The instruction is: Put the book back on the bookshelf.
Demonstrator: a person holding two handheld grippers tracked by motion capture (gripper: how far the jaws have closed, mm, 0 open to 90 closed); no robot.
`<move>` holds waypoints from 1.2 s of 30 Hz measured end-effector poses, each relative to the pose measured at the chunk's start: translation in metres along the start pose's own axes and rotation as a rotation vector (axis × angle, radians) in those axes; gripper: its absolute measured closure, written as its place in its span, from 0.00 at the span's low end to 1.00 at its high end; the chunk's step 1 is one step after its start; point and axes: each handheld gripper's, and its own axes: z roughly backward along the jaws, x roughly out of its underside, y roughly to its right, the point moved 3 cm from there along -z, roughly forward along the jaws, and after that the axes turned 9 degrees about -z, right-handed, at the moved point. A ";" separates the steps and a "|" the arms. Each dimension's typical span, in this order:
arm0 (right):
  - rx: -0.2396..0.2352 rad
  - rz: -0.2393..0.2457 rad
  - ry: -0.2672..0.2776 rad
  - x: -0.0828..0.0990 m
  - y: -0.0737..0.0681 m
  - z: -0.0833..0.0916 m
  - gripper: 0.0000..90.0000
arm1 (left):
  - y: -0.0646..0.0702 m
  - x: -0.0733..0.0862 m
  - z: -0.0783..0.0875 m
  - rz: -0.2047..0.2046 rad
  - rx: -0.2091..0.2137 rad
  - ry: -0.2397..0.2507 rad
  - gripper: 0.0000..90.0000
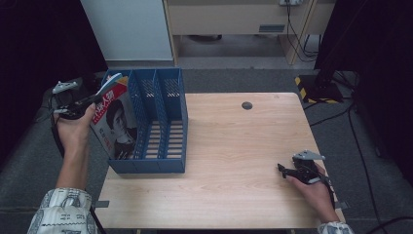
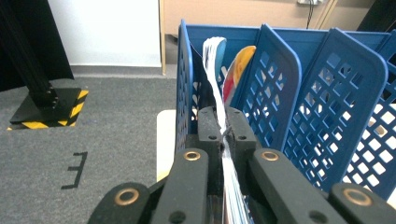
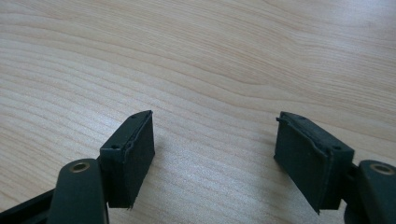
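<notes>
One glossy portrait-cover magazine (image 1: pixel 114 124) stands in a blue perforated plastic file rack (image 1: pixel 165 122), clamped by the left gripper (image 2: pixel 225 140); the right gripper (image 3: pixel 215 158) rests wide apart, holding nothing, on the woodgrain table (image 1: pixel 234 161).

Place: an office or lab room set up for recording
Table (image 1: pixel 234 146): a light wooden desk top with a round cable hole (image 1: pixel 247 105) – the kind of desk found in offices
File rack (image 1: pixel 160 122): a blue plastic rack with upright dividers, standing on the desk – plain office gear
Floor (image 1: pixel 234 80): grey carpet, with a mark taped on it (image 2: pixel 77 170)
Stands: black poles on flat bases edged in yellow and black tape (image 1: pixel 319 87) – lab-style rigging
Background: a pale wooden cabinet (image 1: pixel 234 19), a white panel (image 1: pixel 129 29) and loose black cables (image 1: pixel 302 44) running down the wall
</notes>
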 end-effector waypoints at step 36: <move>-0.001 0.000 -0.002 0.000 0.000 0.000 0.32 | 0.004 0.010 -0.012 -0.022 -0.071 0.136 0.96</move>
